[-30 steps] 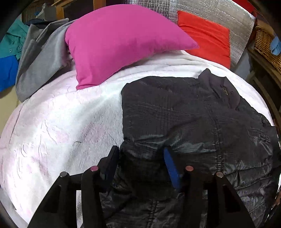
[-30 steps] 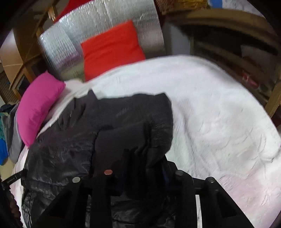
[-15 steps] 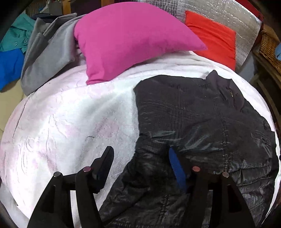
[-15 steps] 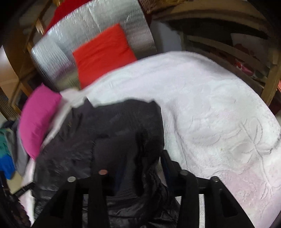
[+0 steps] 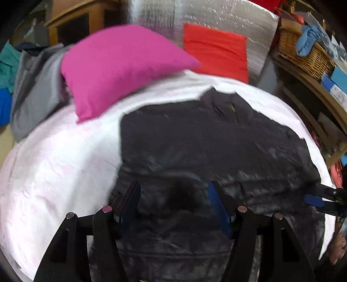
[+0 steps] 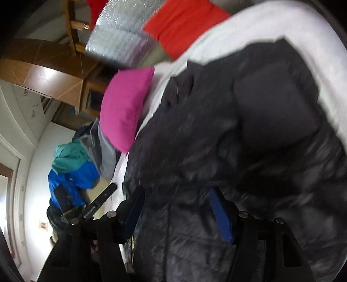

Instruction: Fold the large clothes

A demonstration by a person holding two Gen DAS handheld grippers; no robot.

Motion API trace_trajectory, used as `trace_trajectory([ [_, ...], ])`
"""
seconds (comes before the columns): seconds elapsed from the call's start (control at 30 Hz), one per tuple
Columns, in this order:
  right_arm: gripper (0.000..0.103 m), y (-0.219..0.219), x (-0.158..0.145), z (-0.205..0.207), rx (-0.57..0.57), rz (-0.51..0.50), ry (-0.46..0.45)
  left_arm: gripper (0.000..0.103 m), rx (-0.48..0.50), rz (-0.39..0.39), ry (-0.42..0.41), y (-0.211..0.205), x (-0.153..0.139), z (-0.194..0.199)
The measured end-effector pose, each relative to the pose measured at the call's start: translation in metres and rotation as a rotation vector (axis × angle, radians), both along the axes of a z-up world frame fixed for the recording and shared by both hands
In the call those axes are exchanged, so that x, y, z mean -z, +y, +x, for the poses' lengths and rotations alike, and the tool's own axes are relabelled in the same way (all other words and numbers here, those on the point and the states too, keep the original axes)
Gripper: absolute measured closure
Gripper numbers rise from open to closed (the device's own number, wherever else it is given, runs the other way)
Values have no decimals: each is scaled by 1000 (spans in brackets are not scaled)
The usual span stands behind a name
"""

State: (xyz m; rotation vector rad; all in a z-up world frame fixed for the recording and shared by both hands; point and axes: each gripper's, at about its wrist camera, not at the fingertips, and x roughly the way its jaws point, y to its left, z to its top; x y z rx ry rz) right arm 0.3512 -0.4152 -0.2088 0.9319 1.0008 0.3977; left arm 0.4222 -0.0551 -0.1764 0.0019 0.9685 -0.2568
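A black quilted jacket point(image 5: 206, 147) lies spread on a white bedcover point(image 5: 54, 162), collar toward the pillows, with its sleeves folded in over the body. My left gripper point(image 5: 173, 195) is open, its jaws wide apart just over the jacket's lower left part, holding nothing. My right gripper point(image 6: 175, 201) is open too, low over the jacket point(image 6: 249, 130), and empty. The right gripper also shows at the right edge of the left wrist view point(image 5: 325, 199). Both views are motion-blurred.
A pink pillow point(image 5: 121, 65) and a red pillow point(image 5: 216, 50) lean on a silver padded headboard point(image 5: 249, 19). Grey, teal and blue clothes point(image 5: 28, 86) pile at the bed's left. A wicker basket point(image 5: 303, 52) sits on wooden shelves at the right.
My right gripper has let go of the folded sleeve and swung left, tilting hard, now open over the jacket. My left gripper stayed open and shifted a little over the jacket's lower part.
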Motion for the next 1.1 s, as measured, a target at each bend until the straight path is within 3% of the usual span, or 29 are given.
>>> trace_trajectory([
  [0.2,37,-4,25,2,58,76,102,37,11,-186,207,-3,22,-1],
  [0.33,33,-3,40,6,66,127,164,37,-35,-293,308,8,34,3],
  [0.57,32,-5,48,15,141,141,183,36,-152,-376,363,26,51,17],
  [0.77,32,-21,55,15,246,200,132,38,-225,-451,313,38,48,28],
  [0.8,34,-23,55,14,255,208,128,45,-239,-458,305,41,48,29],
  [0.83,41,-24,56,14,260,203,124,57,-251,-460,303,42,50,32],
  [0.87,48,-25,54,14,267,171,122,61,-267,-462,301,44,52,33],
  [0.9,62,-26,53,13,272,130,121,68,-273,-468,300,45,54,34],
  [0.93,68,-27,52,13,274,111,119,74,-278,-478,297,46,56,34],
  [1.03,75,-29,46,10,282,95,101,85,-272,-464,278,46,54,31],
  [1.1,77,-27,31,8,283,33,48,87,-256,-451,245,44,46,28],
])
